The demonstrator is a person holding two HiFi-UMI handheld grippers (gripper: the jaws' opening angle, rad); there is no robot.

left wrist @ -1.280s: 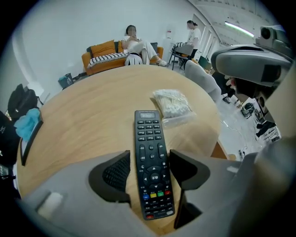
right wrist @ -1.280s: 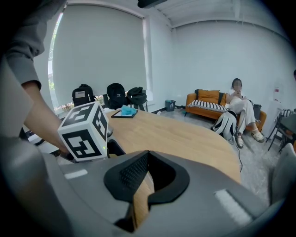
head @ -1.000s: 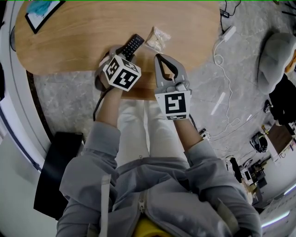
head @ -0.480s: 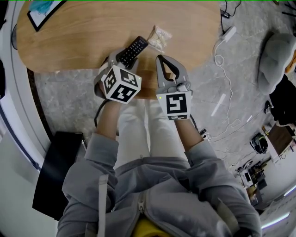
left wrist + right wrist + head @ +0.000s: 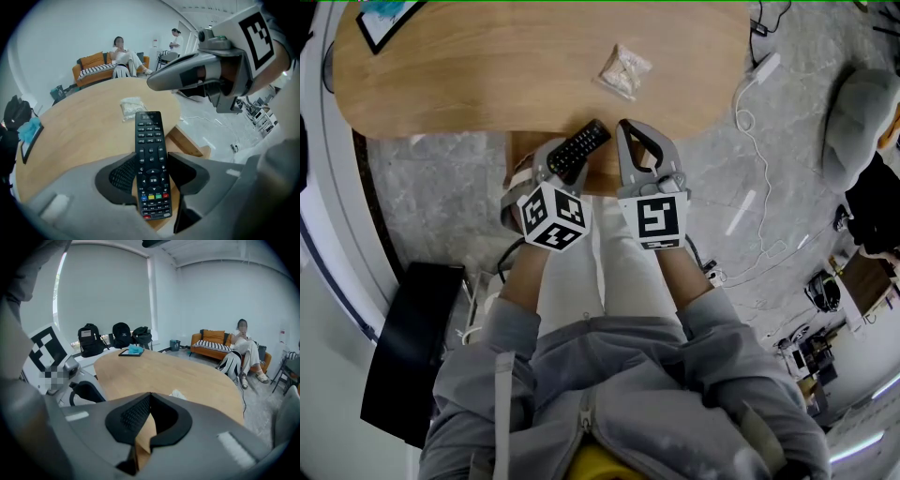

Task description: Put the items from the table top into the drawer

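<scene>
Remote control (image 5: 578,148): clamped across its lower half between the pads of the left gripper (image 5: 565,161), buttons up, top end pointing away toward the desk (image 5: 487,75). Lifted off the wood within the last second and drawn back past the desk's near edge. Now hanging over the open drawer (image 5: 602,172) below that edge, not yet inside.

Just beside it, to the right: right gripper (image 5: 626,128), jaws closed tip to tip, parked at the drawer's right side and hardly shifted. Only drawer wood visible through the gap behind the tips, no item held.

Judged next: lower the remote into the drawer and let go.

Farther out, near the middle of the desk: small clear packet (image 5: 623,70), untouched, probably left for a later trip. At the far left corner: dark-framed tablet (image 5: 380,28) with something blue on it.
</scene>
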